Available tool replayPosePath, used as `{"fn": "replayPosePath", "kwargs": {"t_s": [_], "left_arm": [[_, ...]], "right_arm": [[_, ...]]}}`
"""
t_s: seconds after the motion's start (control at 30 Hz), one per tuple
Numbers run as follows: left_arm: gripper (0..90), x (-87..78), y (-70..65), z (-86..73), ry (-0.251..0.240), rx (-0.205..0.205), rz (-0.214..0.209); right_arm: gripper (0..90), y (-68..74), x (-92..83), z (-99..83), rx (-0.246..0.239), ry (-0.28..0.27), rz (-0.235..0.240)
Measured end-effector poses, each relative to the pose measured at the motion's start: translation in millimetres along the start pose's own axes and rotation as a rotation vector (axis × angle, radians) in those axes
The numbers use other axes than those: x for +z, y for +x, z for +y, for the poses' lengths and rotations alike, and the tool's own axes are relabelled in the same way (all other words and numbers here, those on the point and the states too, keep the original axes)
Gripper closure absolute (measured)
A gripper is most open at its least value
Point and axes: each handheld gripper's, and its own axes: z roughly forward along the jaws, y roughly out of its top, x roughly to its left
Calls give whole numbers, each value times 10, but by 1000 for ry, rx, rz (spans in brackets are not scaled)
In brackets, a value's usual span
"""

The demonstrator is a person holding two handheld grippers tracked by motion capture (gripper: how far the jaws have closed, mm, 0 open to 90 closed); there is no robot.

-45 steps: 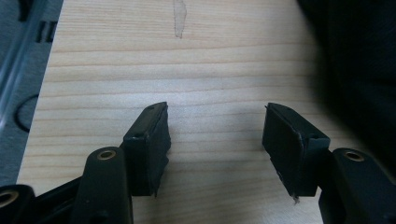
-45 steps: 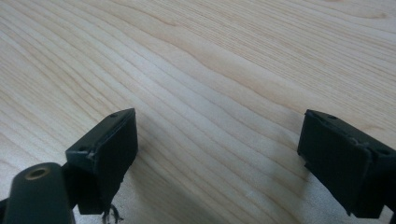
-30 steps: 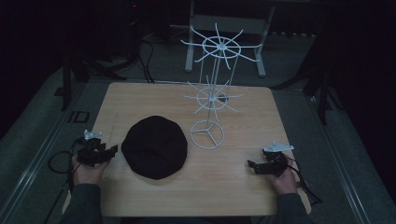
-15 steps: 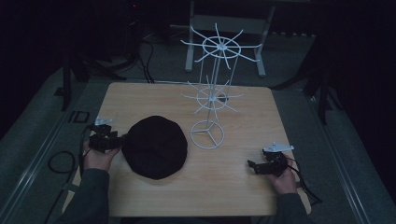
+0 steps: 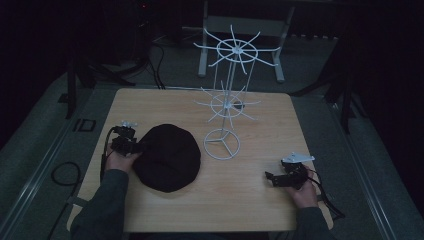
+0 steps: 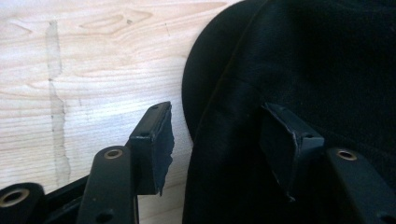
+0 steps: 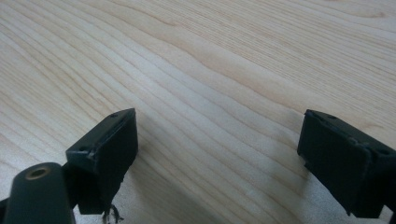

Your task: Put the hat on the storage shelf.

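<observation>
Black hat [image 5: 167,157] lies flat at table [image 5: 250,200] centre-left, wire rack [image 5: 227,107] at its 1 o'clock. Left gripper [image 6: 215,140] w/ jaws apart straddles the brim at hat's 9, prob. lining up a pinch. Right gripper [image 5: 276,178] idles wide apart at 4 o'clock, nothing between.

black hat [image 6: 303,70] cut off at frame edge (right, bottom); hides perhaps one pad's tip.

No readable text, label, brand, number or sign shows on anything in these views.
</observation>
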Motion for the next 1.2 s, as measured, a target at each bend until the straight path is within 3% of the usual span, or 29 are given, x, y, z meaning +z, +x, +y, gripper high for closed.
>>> {"fn": "replayPosePath", "kwargs": {"t_s": [0.27, 0.4, 0.43, 0.47, 0.63, 0.87, 1.2], "left_arm": [[463, 145, -24, -40, 79, -14, -5], [628, 194, -35, -53, 109, -13, -13], [628, 196, -42, -54, 111, -12, 2], [704, 185, -38, -46, 115, -14, 17], [768, 163, -40, -33, 114, -12, 22], [779, 139, 85, -52, 100, -96, -69], [781, 95, 105, -47, 83, -119, -110]], "right_arm": [[121, 0, 0, 0, 0, 0, 0], [121, 0, 0, 0, 0, 0, 0], [121, 0, 0, 0, 0, 0, 0], [121, 0, 0, 0, 0, 0, 0], [121, 0, 0, 0, 0, 0, 0], [120, 0, 0, 0, 0, 0, 0], [121, 0, 0, 0, 0, 0, 0]]}}
